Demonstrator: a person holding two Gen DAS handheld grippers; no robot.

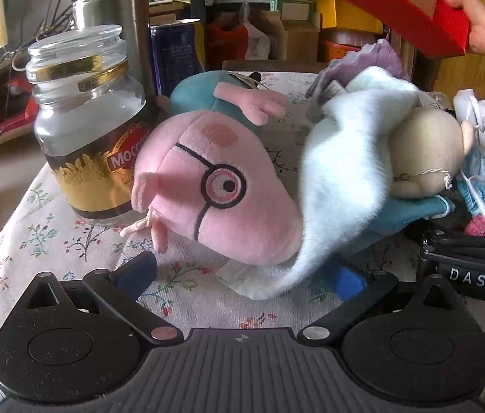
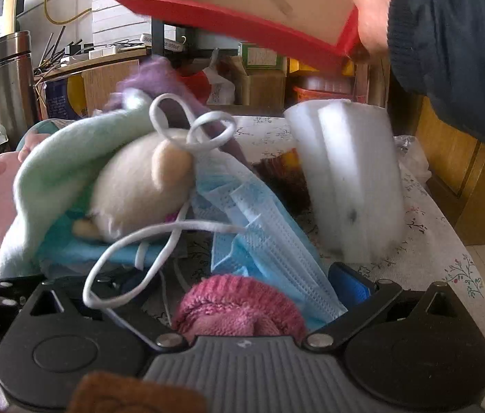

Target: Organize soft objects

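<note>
Left claw open-fingered, pink pig plush just ahead, perhaps touching.

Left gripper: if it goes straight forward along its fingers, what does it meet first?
Probably the pink pig plush, lying just ahead of the open left gripper. The pale fluffy cloth trails down toward the right finger and may touch first; depth is unclear.

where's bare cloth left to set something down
Bare tablecloth lies in front of the jar, left of the pig plush, and at the right edge past the white sponge. The middle is crowded: plush, fleece, masks, pink sock.
</note>
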